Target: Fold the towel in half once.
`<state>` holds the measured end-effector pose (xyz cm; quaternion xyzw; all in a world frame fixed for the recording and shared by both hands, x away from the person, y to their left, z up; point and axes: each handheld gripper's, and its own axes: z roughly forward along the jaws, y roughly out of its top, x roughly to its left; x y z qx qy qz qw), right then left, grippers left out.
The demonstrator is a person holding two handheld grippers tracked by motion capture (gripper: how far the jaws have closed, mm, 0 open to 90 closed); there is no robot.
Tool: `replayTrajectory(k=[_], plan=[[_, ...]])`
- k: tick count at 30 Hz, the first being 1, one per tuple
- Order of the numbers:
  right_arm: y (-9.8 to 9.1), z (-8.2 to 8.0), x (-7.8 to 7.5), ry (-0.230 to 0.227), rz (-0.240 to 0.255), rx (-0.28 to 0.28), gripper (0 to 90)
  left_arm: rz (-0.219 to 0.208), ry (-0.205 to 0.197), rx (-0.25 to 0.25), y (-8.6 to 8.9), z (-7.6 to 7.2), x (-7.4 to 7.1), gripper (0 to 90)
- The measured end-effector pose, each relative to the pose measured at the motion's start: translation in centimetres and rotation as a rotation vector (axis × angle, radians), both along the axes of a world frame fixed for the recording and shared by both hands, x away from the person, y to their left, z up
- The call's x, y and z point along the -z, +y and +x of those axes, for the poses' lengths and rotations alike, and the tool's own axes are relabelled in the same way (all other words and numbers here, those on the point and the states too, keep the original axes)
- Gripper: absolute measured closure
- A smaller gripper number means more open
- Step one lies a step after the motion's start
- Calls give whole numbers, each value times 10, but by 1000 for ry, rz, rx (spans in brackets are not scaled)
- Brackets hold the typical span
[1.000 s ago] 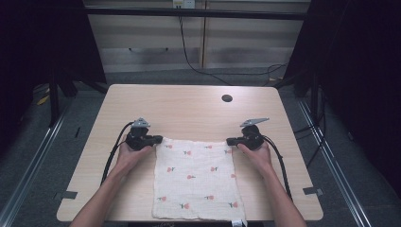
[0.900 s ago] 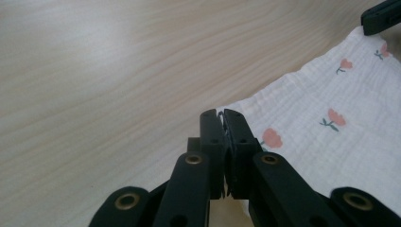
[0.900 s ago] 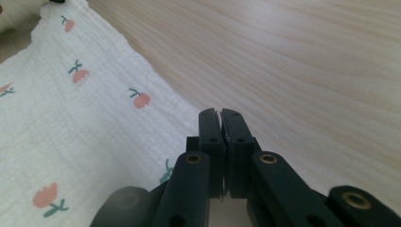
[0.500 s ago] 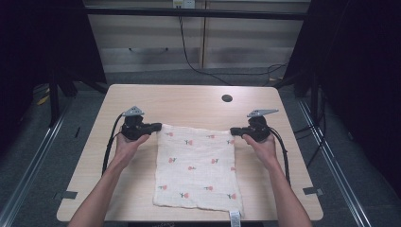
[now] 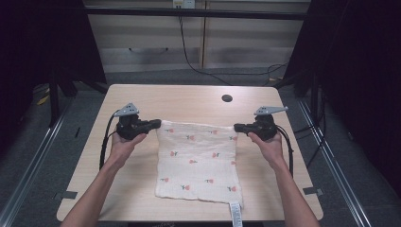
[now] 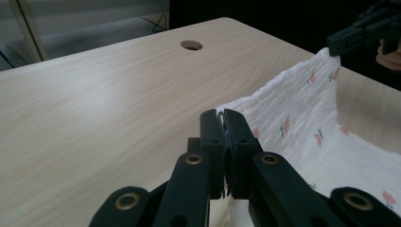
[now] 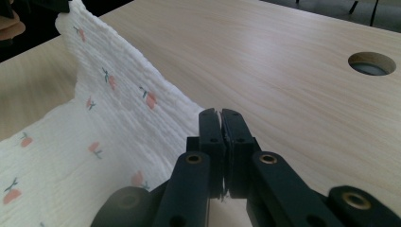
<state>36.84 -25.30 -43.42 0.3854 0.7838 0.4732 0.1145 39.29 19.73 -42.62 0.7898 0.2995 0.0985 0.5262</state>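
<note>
Looks like the lift-and-carry part of folding the cloth (image 5: 198,163): far edge pinched at both corners and raised off the surface (image 5: 189,97), near edge lying flat by the surface's near edge, with a white label (image 5: 235,213) hanging just over that edge. Left tongs (image 5: 156,124) clamped tight on the far left corner, jaws pressed together with only a sliver of white fabric showing between them in the left gripper view (image 6: 226,142). Right tongs (image 5: 239,127) same deal on the far right corner, jaws squeezed down on the fabric in the right gripper view (image 7: 221,142). Nothing else held or touched by either one. Cloth itself sitting mid-surface, a bit toward the near edge, white with little orange-red flower prints, far edge stretched fairly taut between the two grips and sagging slightly in the middle. Round cable hole (image 5: 227,98) well apart, toward the far right of the surface, not in the way. Next move, best guess: keep both grips shut, keep the hands level with each other so the edge stays straight, then bring the raised edge toward the near edge and lay it down so corners line up. Main risk probably the thin fabric slipping out of one grip, or one side travelling faster and skewing the fold.
</note>
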Motion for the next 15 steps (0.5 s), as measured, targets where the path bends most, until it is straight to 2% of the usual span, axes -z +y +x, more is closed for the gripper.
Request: replayTrajectory(k=[6,10,15], plan=[[1,-26,-12,-47,12,-51,882,-7,-35,23,9,-20,-6,880],[2,-42,-14,-61,13,-80,882,-29,-28,32,13,-32,-2,879],[1,-59,-12,-67,17,-99,882,-8,-27,53,15,-47,4,880]])
